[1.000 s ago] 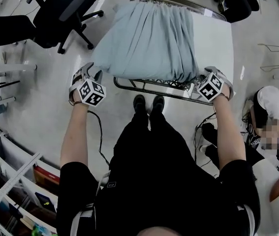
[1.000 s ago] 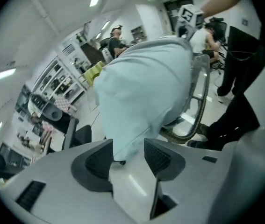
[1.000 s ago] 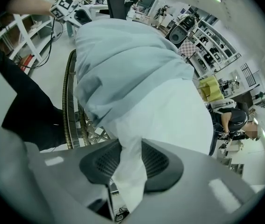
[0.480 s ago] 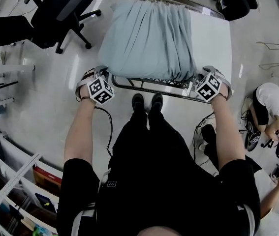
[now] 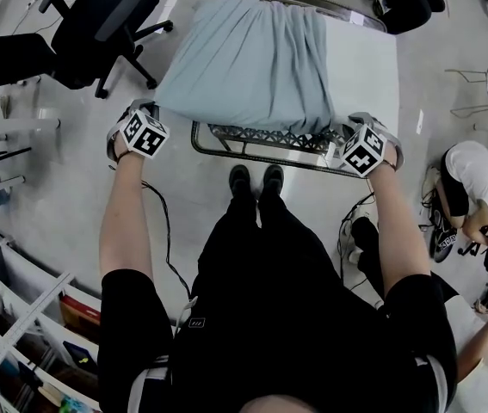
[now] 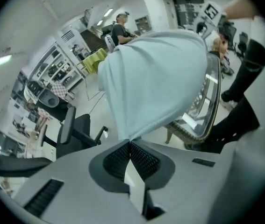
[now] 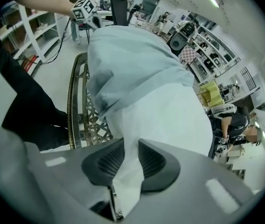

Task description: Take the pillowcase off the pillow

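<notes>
I see the pillow [image 5: 364, 67], in its pillowcase [image 5: 244, 63], on the tabletop [image 5: 252, 139]; left gripper [image 5: 151, 108] at the near left corner, right gripper [image 5: 343, 133] at the near right.

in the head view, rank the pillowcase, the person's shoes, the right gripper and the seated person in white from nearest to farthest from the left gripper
1. pillowcase: its near corner is pinched in the left gripper.
2. shoes: on the floor, toward the middle.
3. right gripper: opposite near corner, jaws just closed further on the white pillow.
4. seated person: far right.
</notes>
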Demonstrator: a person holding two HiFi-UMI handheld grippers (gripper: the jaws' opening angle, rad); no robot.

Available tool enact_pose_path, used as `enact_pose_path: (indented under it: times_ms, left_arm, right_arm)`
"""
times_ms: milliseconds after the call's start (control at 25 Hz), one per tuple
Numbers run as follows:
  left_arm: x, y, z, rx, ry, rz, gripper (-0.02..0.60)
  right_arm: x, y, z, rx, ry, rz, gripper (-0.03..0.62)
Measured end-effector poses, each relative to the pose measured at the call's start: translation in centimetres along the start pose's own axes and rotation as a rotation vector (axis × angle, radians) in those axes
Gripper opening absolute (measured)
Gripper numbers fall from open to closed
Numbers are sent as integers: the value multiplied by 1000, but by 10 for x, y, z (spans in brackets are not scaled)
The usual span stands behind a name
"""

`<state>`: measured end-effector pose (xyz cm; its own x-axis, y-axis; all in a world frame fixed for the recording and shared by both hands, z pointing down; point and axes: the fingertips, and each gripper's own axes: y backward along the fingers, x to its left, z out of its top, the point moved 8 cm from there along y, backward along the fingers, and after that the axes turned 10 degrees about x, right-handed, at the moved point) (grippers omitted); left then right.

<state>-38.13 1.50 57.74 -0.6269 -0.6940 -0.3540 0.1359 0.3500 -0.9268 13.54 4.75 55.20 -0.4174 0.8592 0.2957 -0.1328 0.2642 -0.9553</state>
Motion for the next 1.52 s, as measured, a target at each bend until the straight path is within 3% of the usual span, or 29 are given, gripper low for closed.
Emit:
enact_pose_path:
  times_ms: [80,200,280,320,360,480,560,680,840,880,1000,1040,1160,1360,1520]
  left_arm:
    - [-6,15,7,-47,68,-24,9]
    - [-31,55,21,-178,138,13,27]
    - [-64,83,43,-296,202,-36,53]
    - [-85,94,60,-350,223,-88,62]
    - [-107,102,79,-398,229,-147,76]
    - [-170,117,142,-488,202,-278,150]
    - [-201,116,177,-498,198,-322,240]
    - [-227,103,214,-471,246,-358,262]
    - [-234,79,229,-414,292,-277,265]
    - [-232,75,228,-406,276,-247,231]
    - [-220,70,218,-377,203,-195,32]
    - [-214,70,214,-366,190,-202,17]
    - [-195,71,194,-352,191,-226,12]
    - [-158,68,143,-343,283,-243,12]
    - [-143,67,126,-376,367,-333,14]
  right_arm:
    - [1,6,2,-2,31,-7,104]
    - [2,20,9,-36,39,-22,101]
    - [1,30,16,-88,32,-49,22]
    - [1,33,19,-109,32,-51,20]
    - [2,34,22,-121,36,-36,43]
    - [10,25,21,-111,90,24,231]
    - [17,16,18,-117,142,-6,280]
    - [30,-5,20,-136,193,-52,353]
    - [38,-30,28,-136,198,-123,345]
    - [37,-32,29,-133,181,-139,306]
    - [34,-33,29,-100,126,-148,234]
    - [33,-32,28,-90,120,-143,220]
    - [27,-27,22,-98,129,-120,194]
    - [25,-17,12,-115,145,-94,167]
    - [33,-13,13,-96,156,-69,160]
